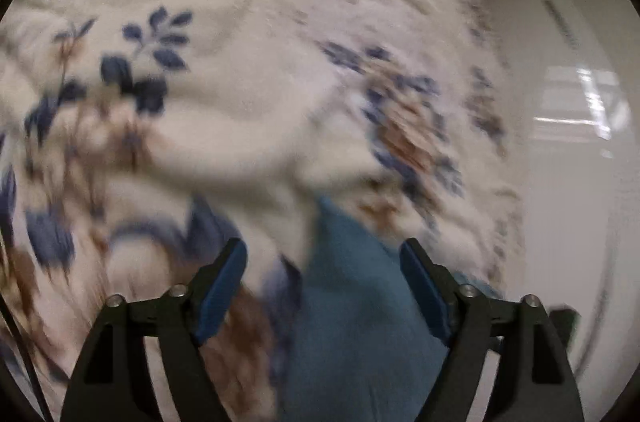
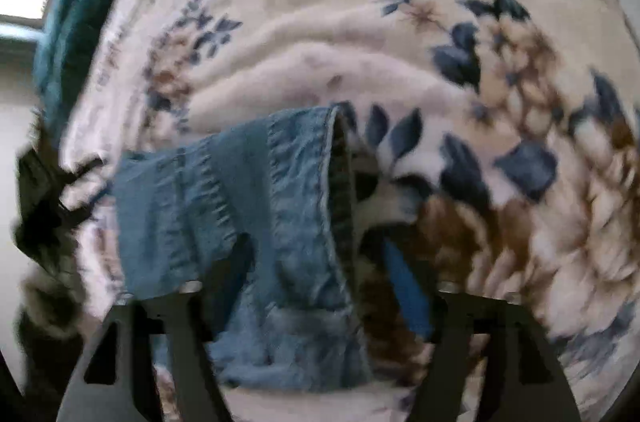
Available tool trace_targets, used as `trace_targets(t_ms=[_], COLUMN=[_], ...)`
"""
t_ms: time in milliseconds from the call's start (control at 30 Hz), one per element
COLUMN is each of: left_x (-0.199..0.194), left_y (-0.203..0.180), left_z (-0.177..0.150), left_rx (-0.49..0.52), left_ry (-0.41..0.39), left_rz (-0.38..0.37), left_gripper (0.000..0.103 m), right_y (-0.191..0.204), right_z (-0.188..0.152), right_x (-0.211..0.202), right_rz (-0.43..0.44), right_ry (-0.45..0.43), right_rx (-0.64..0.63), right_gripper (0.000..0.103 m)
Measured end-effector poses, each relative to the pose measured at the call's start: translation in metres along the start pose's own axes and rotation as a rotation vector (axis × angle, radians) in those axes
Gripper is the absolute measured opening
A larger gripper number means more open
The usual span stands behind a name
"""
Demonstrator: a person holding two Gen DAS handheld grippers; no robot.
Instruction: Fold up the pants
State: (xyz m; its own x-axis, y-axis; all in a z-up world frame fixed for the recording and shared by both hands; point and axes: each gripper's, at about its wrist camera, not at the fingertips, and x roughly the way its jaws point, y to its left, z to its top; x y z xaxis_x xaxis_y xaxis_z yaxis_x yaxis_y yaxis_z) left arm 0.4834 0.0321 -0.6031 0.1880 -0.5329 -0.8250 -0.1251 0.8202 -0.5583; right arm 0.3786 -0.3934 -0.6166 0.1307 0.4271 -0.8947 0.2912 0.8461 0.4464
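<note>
Both my tongs are spread wide, gripping nothing. My left gripper [image 1: 324, 286] hovers over a plain blue stretch of the jeans [image 1: 360, 322], my right gripper [image 2: 316, 270] straddles the stitched hem end [image 2: 304, 182], with one finger tucked behind the denim. The jeans lie rumpled on the floral blanket [image 2: 360, 34], near its edge. Both views are pretty blurry, so I'd settle first, then pinch the hem through both layers, not just the top one, or the fold probably goes lopsided. A dark green cloth [image 2: 80, 2] sits off by the far corner.
</note>
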Motion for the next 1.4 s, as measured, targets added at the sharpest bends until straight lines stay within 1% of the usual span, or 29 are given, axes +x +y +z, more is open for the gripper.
trace_targets(t_ms=[33,100,133,200,233,267,300,367,433,467,500,567,667,700,767,800,833,867,900,933,967,1033,1067,1167,1233,1267,1333,1367,1400], left_x=[-0.003,-0.001,-0.001,0.008,0.014,0.026,0.037,0.047,0.05,0.051,0.051,0.051,0.057,0.059,0.062,0.061,0.058,0.053,0.046,0.038,0.035,0.042,0.049,0.079,0.089,0.09,0.088,0.086,0.082], left_y=[-0.003,-0.011,-0.012,-0.016,-0.018,-0.021,-0.023,-0.023,-0.017,-0.015,-0.014,-0.015,-0.021,-0.022,-0.022,-0.023,-0.026,-0.028,-0.029,-0.029,-0.027,-0.018,-0.013,-0.002,-0.005,-0.008,-0.019,-0.025,-0.033], left_z=[-0.012,-0.044,-0.053,-0.076,-0.087,-0.097,-0.106,-0.111,-0.11,-0.107,-0.106,-0.104,-0.101,-0.099,-0.102,-0.101,-0.098,-0.098,-0.096,-0.093,-0.09,-0.082,-0.079,-0.07,-0.064,-0.062,-0.059,-0.059,-0.06], left_rx=[0.002,0.017,0.014,0.026,0.049,0.079,0.111,0.128,0.124,0.115,0.114,0.137,0.165,0.171,0.173,0.171,0.173,0.179,0.18,0.177,0.162,0.093,0.071,0.008,0.013,0.021,0.044,0.056,0.09], left_ry=[0.017,0.063,0.074,0.096,0.115,0.137,0.15,0.135,0.13,0.141,0.145,0.155,0.169,0.176,0.19,0.193,0.189,0.178,0.157,0.127,0.11,0.118,0.136,0.204,0.216,0.224,0.232,0.229,0.223], left_rz=[-0.019,-0.028,-0.028,0.001,0.033,0.079,0.122,0.167,0.164,0.154,0.153,0.153,0.165,0.168,0.168,0.166,0.156,0.14,0.102,0.029,-0.039,-0.095,-0.123,-0.186,-0.202,-0.208,-0.225,-0.232,-0.223], left_gripper=[0.092,0.092,0.092,0.092,0.092,0.092,0.092,0.097,0.103,0.103,0.103,0.103,0.103,0.103,0.103,0.103,0.103,0.103,0.101,0.101,0.102,0.102,0.102,0.102,0.102,0.102,0.102,0.102,0.102], right_y=[-0.002,0.002,0.006,0.007,0.005,0.003,0.0,-0.004,-0.003,-0.001,0.0,-0.006,-0.019,-0.021,-0.019,-0.018,-0.016,-0.019,-0.018,-0.017,-0.018,-0.025,-0.029,-0.041,-0.043,-0.042,-0.035,-0.026,-0.021], right_z=[-0.004,-0.017,-0.025,-0.039,-0.049,-0.057,-0.063,-0.074,-0.084,-0.089,-0.093,-0.096,-0.093,-0.092,-0.084,-0.079,-0.072,-0.068,-0.065,-0.063,-0.06,-0.051,-0.045,-0.023,-0.012,-0.006,0.0,0.002,0.003], right_x=[-0.003,-0.006,-0.004,0.011,0.022,0.027,0.027,0.022,0.008,-0.001,-0.01,-0.018,-0.001,0.007,0.021,0.025,0.026,0.022,0.016,0.01,0.003,-0.003,0.001,0.038,0.068,0.08,0.081,0.077,0.075], right_rz=[0.026,0.056,0.055,-0.022,-0.054,-0.043,-0.006,0.021,0.061,0.082,0.089,0.08,0.057,0.04,0.016,0.022,0.039,0.061,0.073,0.08,0.098,0.171,0.223,0.323,0.39,0.448,0.54,0.622,0.615], right_ry=[0.003,-0.003,0.017,0.102,0.158,0.161,0.142,0.113,0.103,0.094,0.087,0.091,0.136,0.154,0.185,0.205,0.215,0.209,0.196,0.179,0.152,0.111,0.11,0.16,0.214,0.231,0.246,0.258,0.262], right_rx=[0.002,-0.021,-0.04,-0.044,-0.034,-0.026,-0.006,0.033,0.044,0.045,0.044,0.052,0.094,0.086,0.06,0.062,0.061,0.046,0.017,-0.01,-0.035,-0.036,-0.022,0.027,0.043,0.055,0.039,0.0,-0.037], right_gripper=[0.095,0.095,0.095,0.095,0.086,0.074,0.066,0.055,0.051,0.044,0.041,0.039,0.039,0.039,0.043,0.047,0.054,0.058,0.068,0.079,0.085,0.086,0.086,0.086,0.098,0.098,0.098,0.098,0.097])
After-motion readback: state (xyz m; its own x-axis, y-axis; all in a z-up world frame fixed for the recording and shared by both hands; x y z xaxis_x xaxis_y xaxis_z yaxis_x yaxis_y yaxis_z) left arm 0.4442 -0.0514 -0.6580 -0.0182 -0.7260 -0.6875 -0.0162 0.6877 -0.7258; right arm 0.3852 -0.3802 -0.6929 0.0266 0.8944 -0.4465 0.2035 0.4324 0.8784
